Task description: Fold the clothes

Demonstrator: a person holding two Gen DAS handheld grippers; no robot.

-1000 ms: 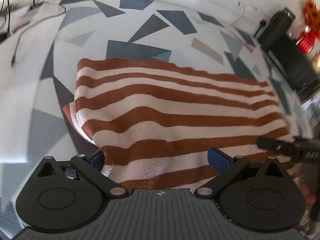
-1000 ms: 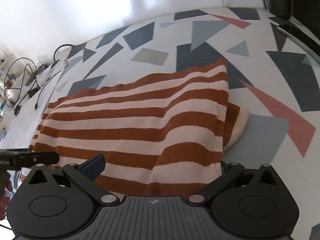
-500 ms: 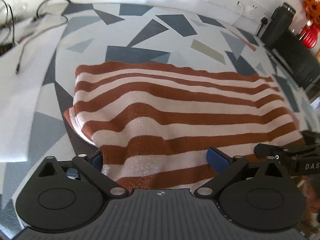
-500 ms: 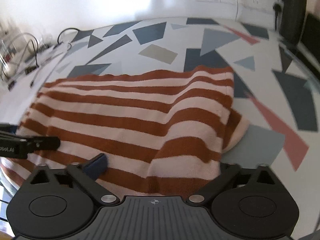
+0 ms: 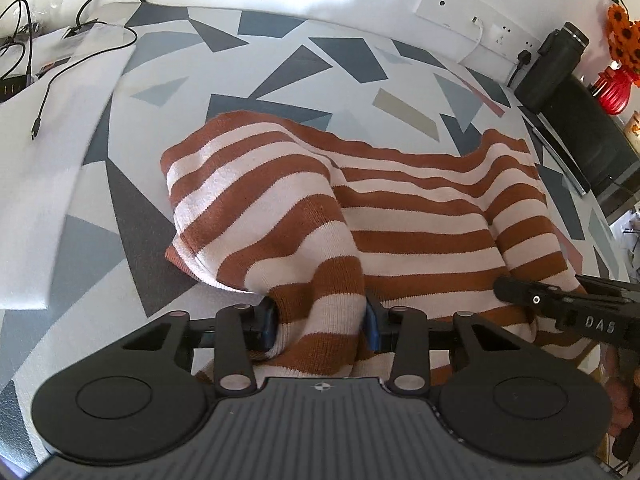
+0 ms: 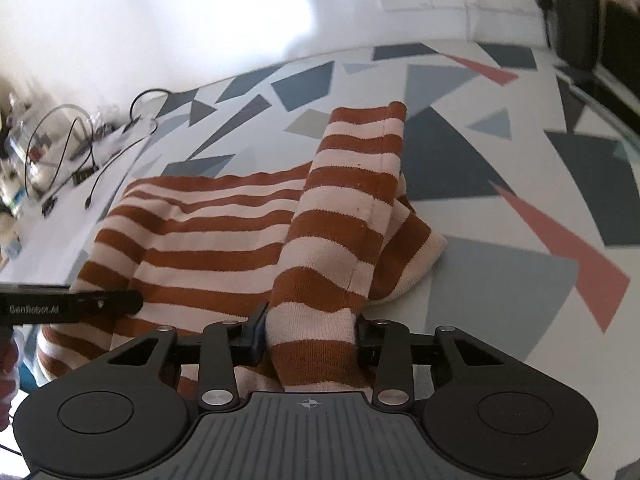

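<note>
A knitted garment with rust-orange and cream stripes [image 5: 420, 216] lies on a table covered by a grey, blue and pink triangle-patterned cloth [image 5: 280, 68]. My left gripper [image 5: 320, 322] is shut on a bunched fold at the garment's near left edge, and the cloth rises in a ridge from the jaws. My right gripper [image 6: 310, 334] is shut on a bunched fold of the striped garment [image 6: 208, 240] at its near right edge. Each gripper's black finger shows in the other's view: the right one [image 5: 560, 304], the left one [image 6: 72, 304].
Black cables [image 5: 52, 76] and small devices lie on a white sheet at the far left. A wall socket strip [image 5: 472, 16] runs along the back. A black flask [image 5: 552, 64], dark boxes and a red vase with orange flowers [image 5: 616, 76] stand at the far right.
Both grippers have closed on the garment's near edge. The flat-lying cloth is now lifted into two ridges and its far edge has drawn nearer.
</note>
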